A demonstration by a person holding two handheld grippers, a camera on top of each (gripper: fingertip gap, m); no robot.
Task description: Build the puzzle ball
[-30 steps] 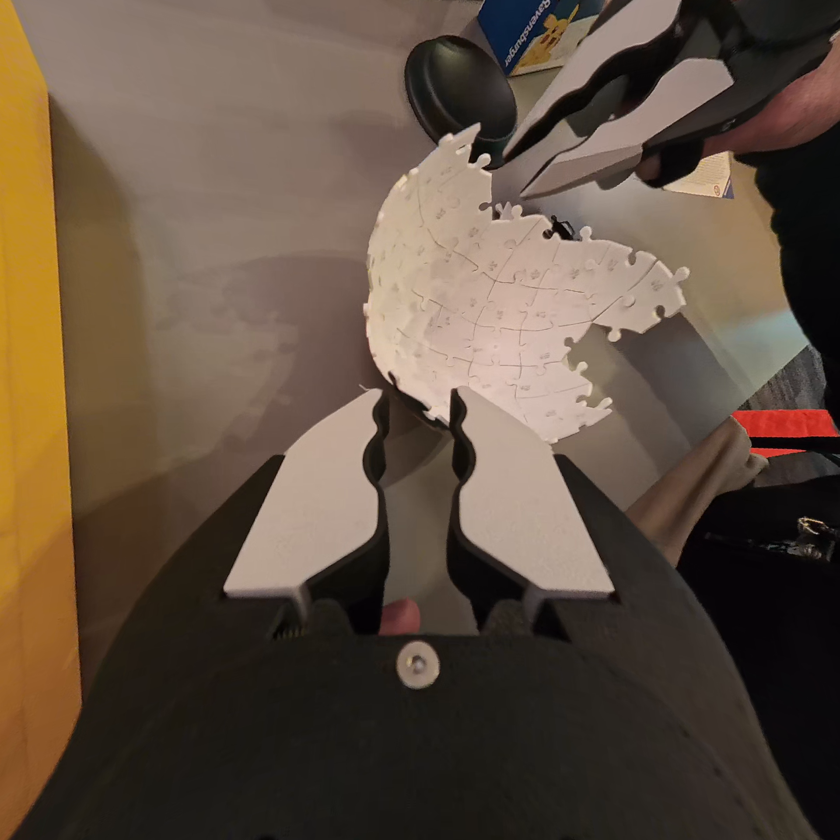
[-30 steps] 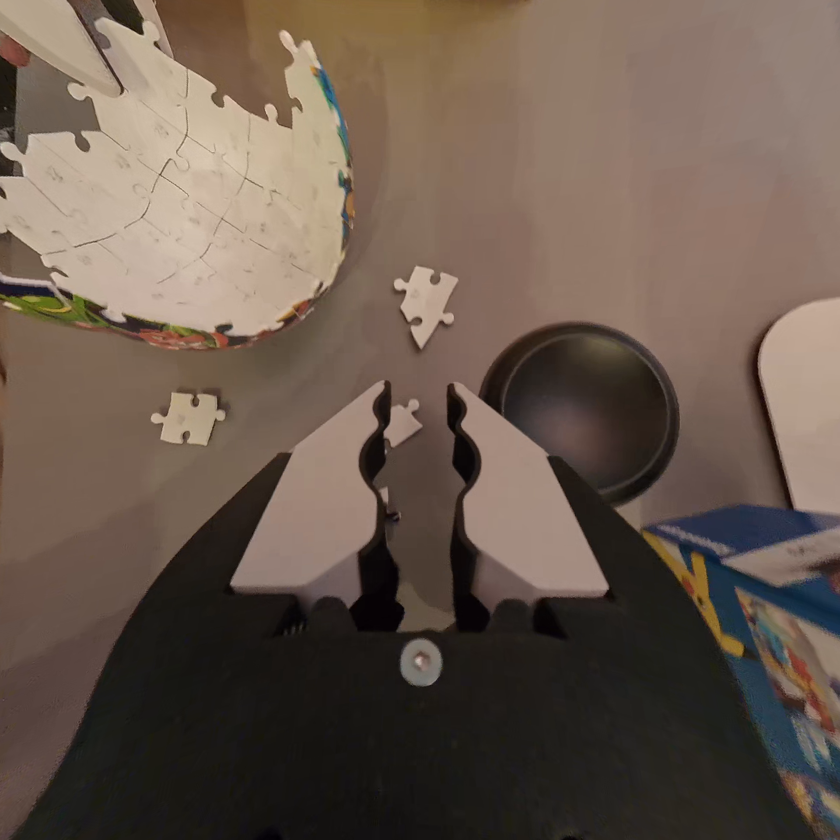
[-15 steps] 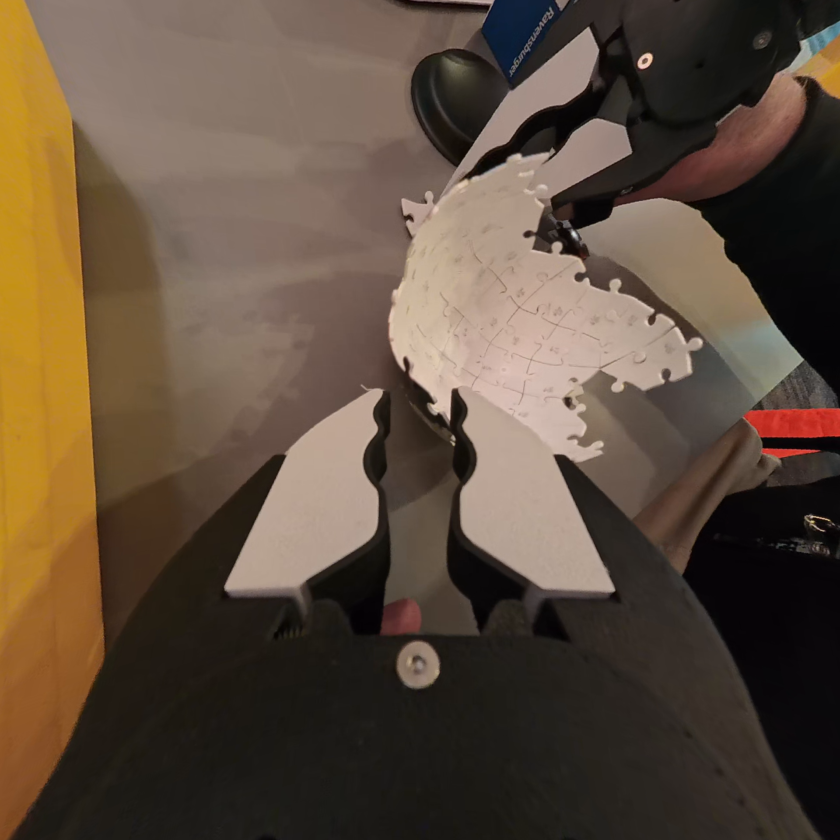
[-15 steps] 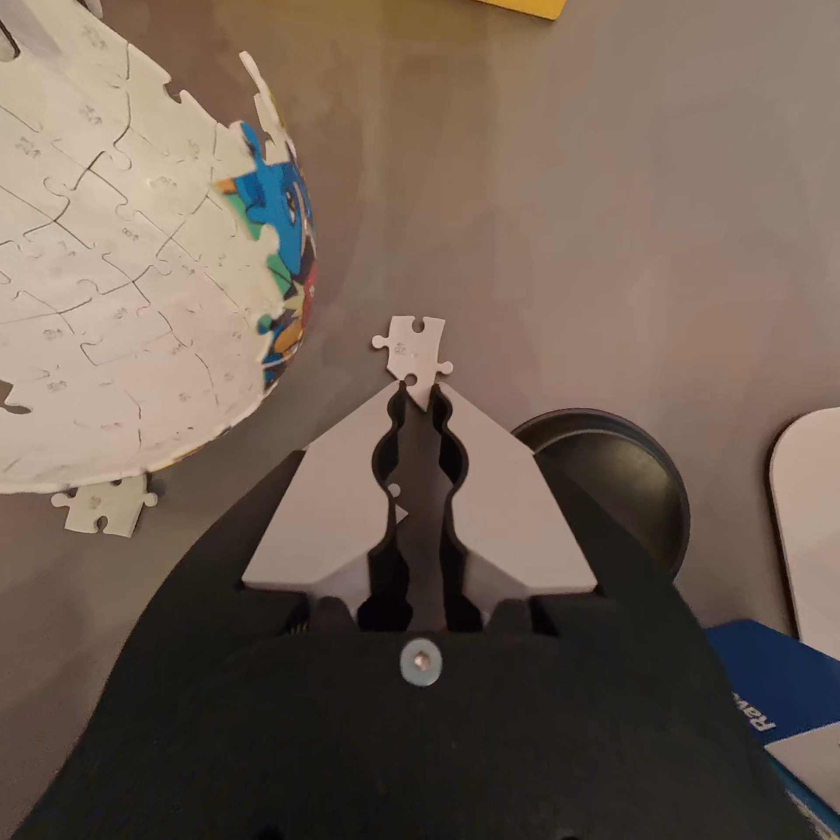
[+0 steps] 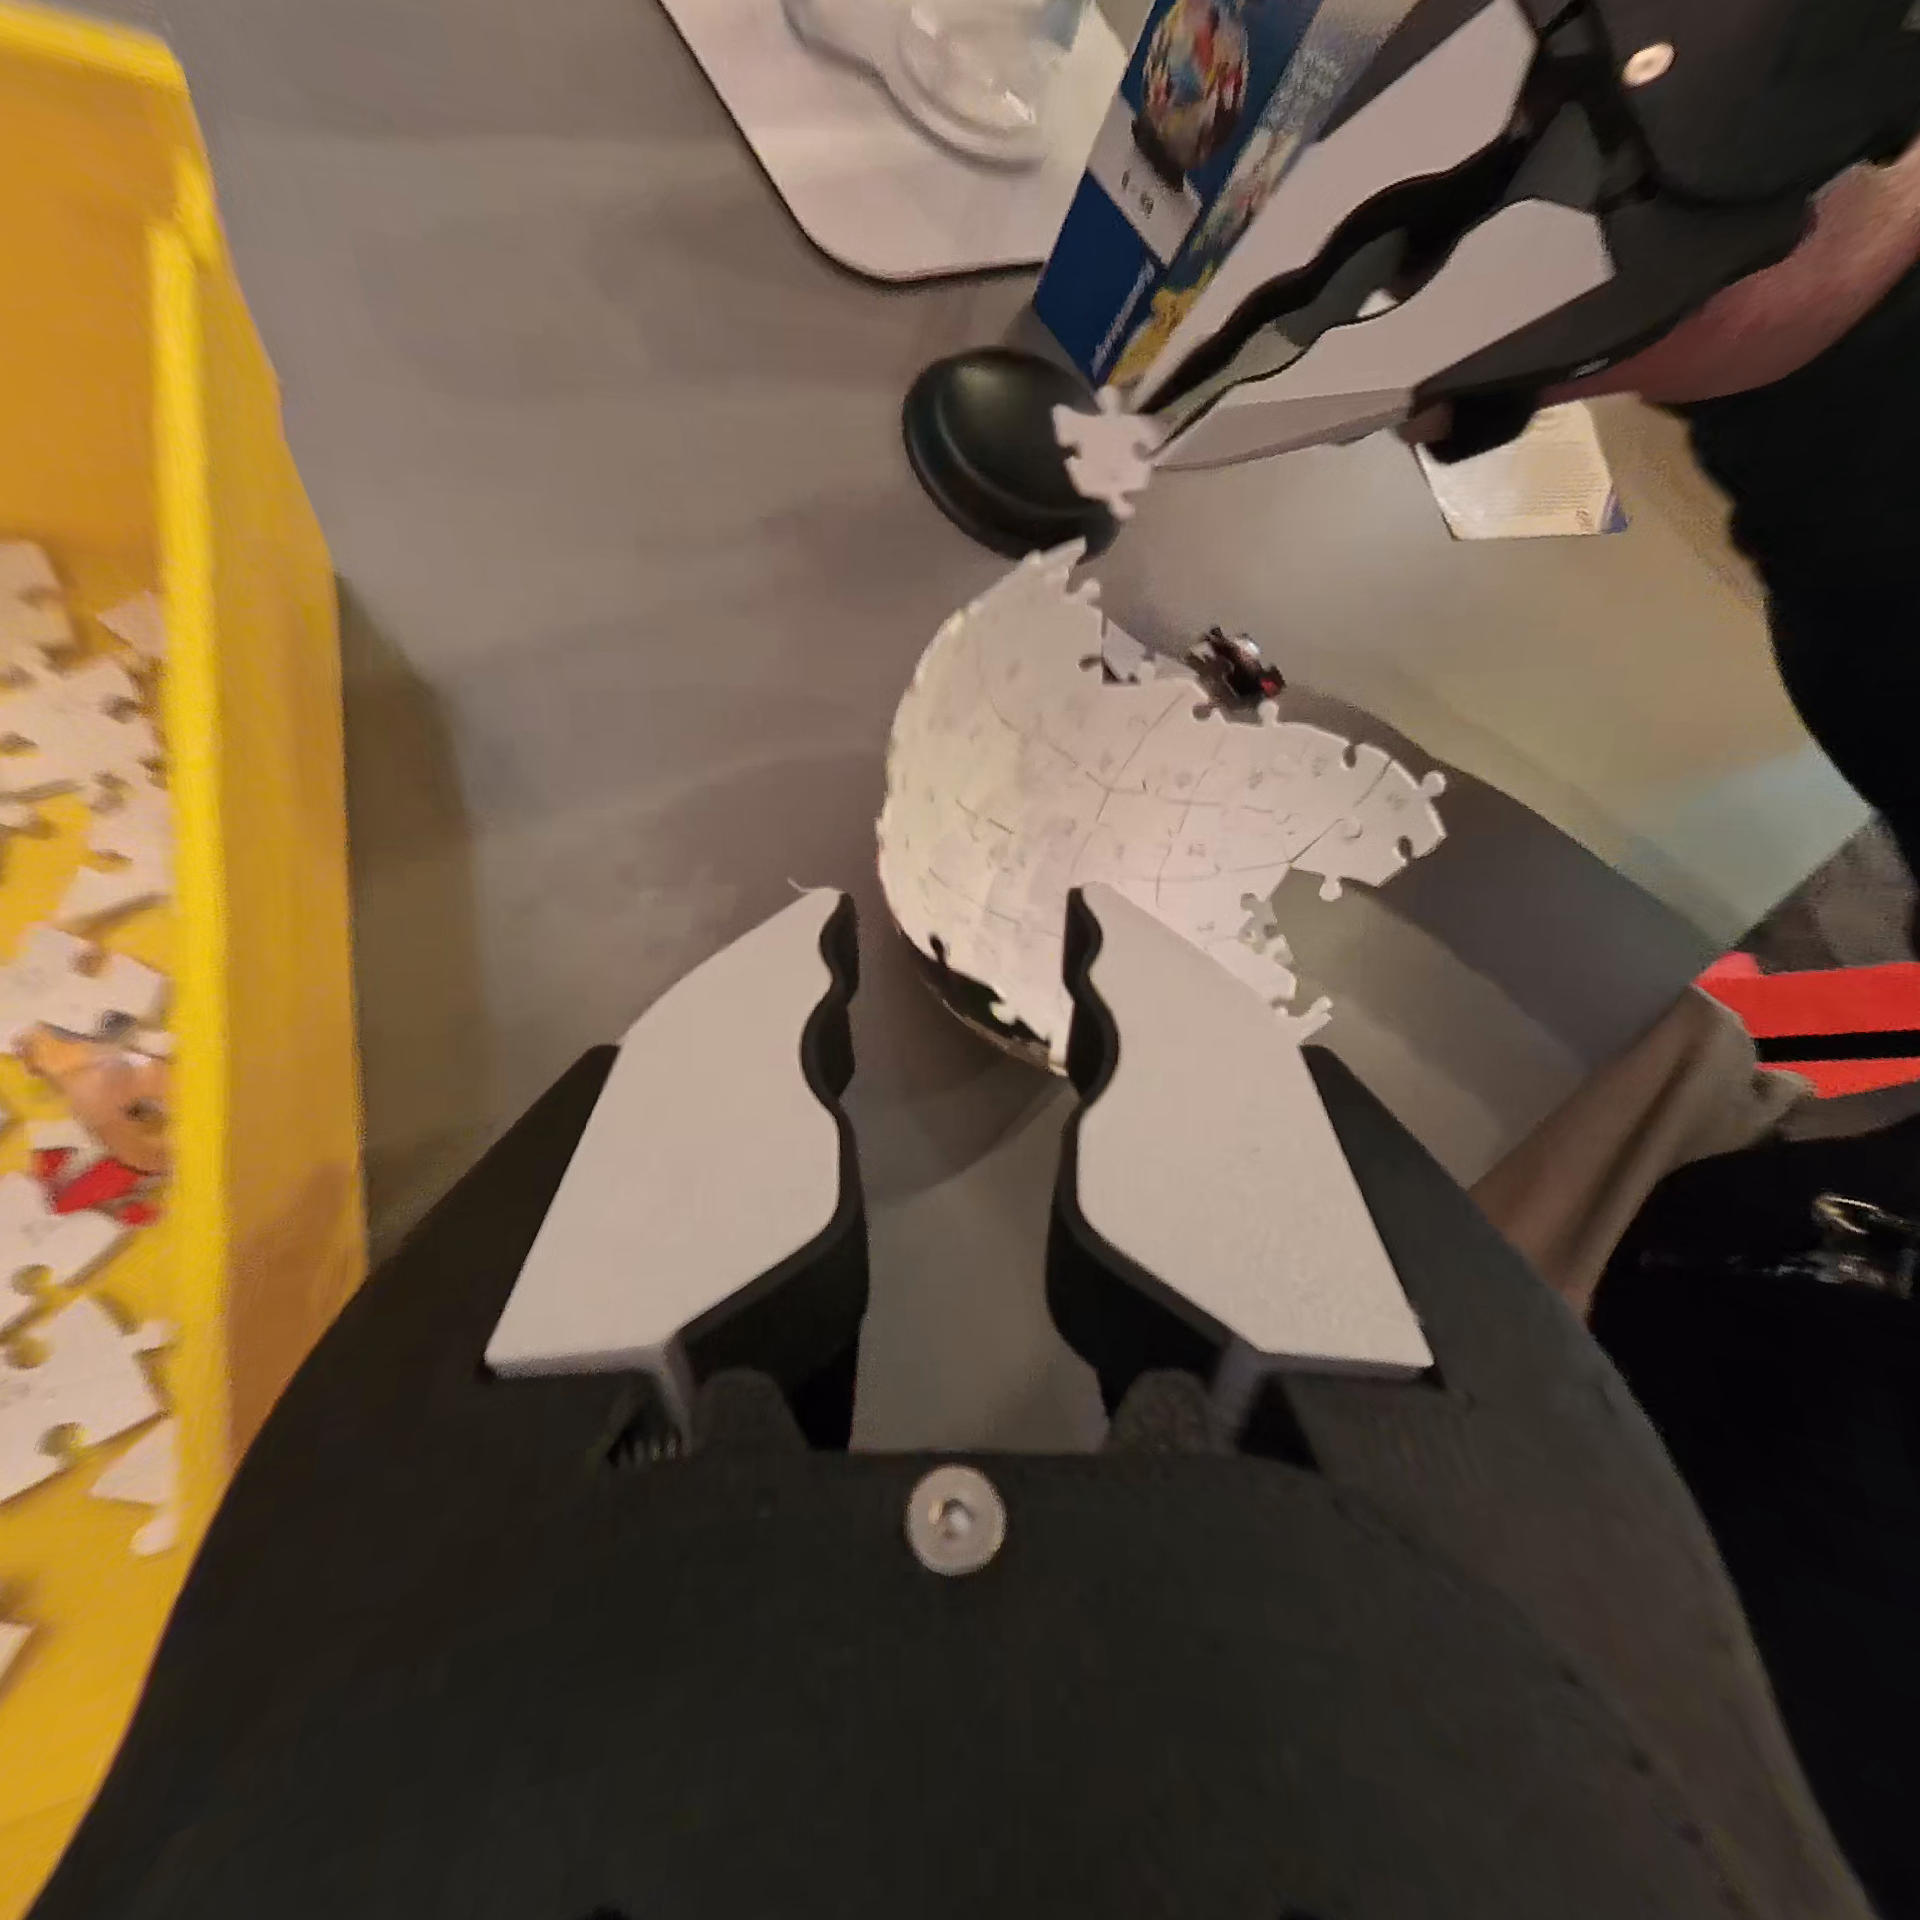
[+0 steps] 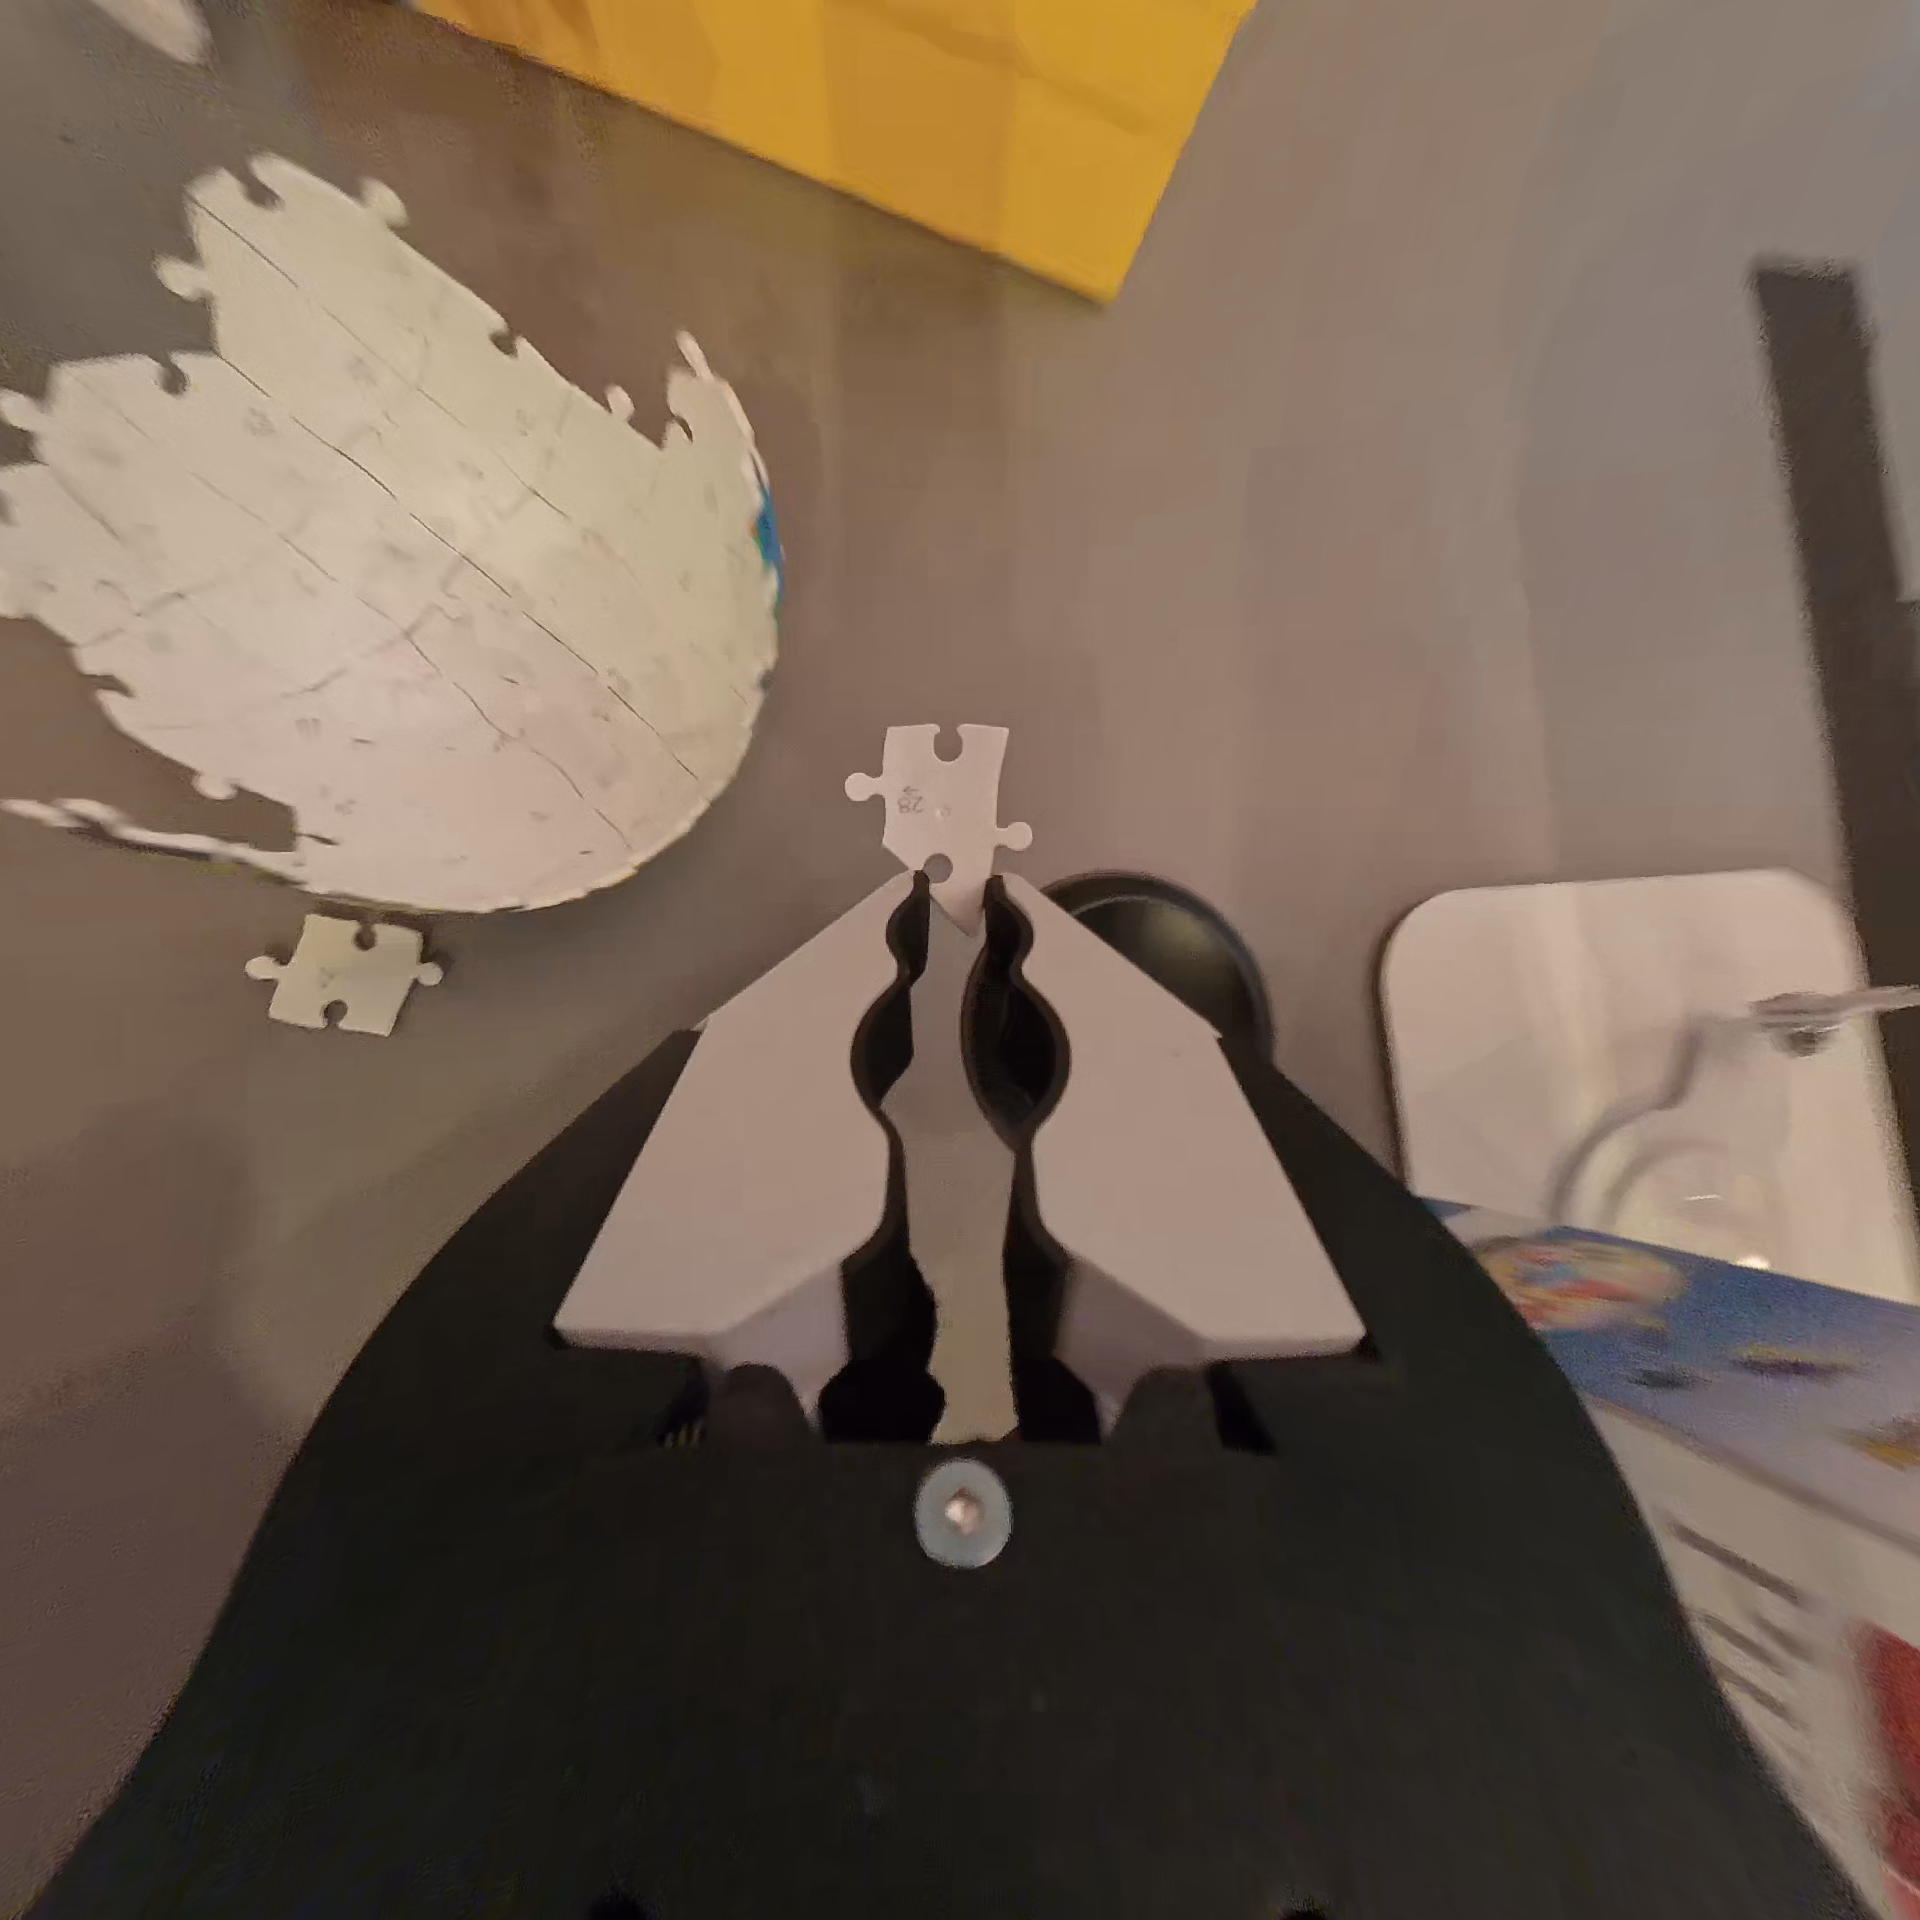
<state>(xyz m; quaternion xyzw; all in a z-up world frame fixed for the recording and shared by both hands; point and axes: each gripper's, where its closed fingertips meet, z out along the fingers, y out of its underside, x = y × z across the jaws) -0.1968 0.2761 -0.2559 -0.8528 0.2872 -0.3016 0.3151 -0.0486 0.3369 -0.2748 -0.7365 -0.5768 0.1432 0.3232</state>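
right wrist view: right gripper point(image 6: 954, 883) fingers clamp puzzle piece point(image 6: 940, 798); left gripper point(image 5: 961, 914) fingers apart beside half-built ball point(image 5: 1101, 821).

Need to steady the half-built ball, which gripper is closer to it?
Left. The left gripper is open right at the ball rim; the right gripper, pinching a piece, sits off beside it.

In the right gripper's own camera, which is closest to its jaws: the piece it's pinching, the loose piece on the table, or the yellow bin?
1. The pinched puzzle piece, held at the jaw tips.
2. The loose piece, lower left on the table.
3. The yellow bin, far at the top.
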